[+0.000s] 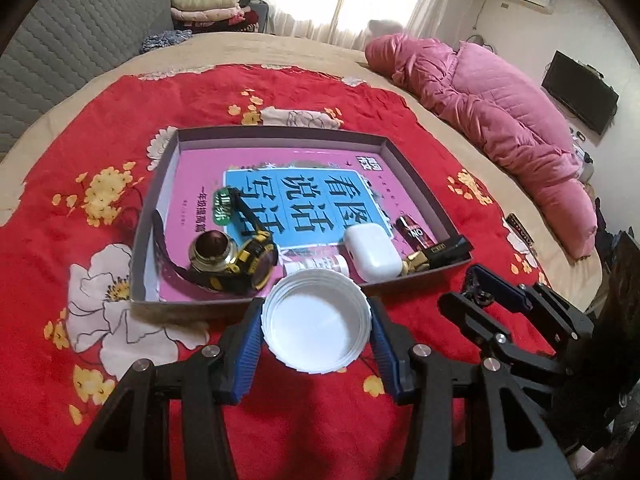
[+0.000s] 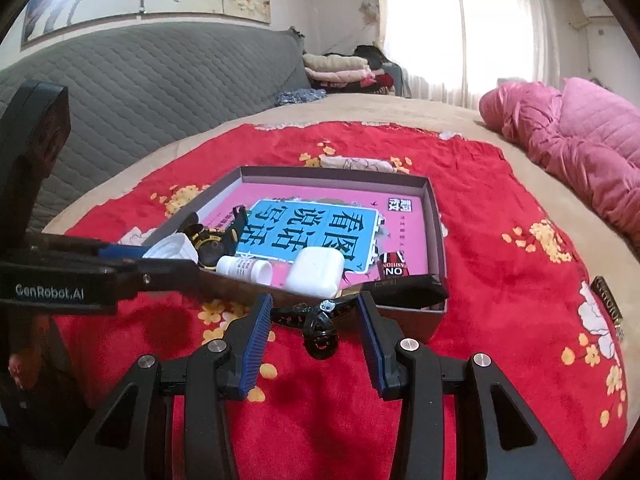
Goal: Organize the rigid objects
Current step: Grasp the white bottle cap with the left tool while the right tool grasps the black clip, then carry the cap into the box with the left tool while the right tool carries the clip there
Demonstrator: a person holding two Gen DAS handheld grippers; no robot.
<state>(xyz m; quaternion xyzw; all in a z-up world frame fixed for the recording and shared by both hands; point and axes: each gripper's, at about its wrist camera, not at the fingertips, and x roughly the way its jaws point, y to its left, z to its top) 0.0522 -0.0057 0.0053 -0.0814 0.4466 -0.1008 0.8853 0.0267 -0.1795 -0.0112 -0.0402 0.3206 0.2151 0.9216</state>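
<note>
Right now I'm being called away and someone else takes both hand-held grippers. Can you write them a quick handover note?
Left hand-held gripper: shut on the white lid, held over the red cloth, just short of the box.
Right hand-held gripper: appears shut on the black hair clip, also short of the box.
Done: watch, white bottle and earbud case lie in the box.
Left: put lid and clip in; a small dark item lies on the cloth beside the box.

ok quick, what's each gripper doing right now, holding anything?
Left gripper: closed on the white lid, held above the red cloth.
Right gripper: closed on the black hair clip, near the box's front wall.
</note>
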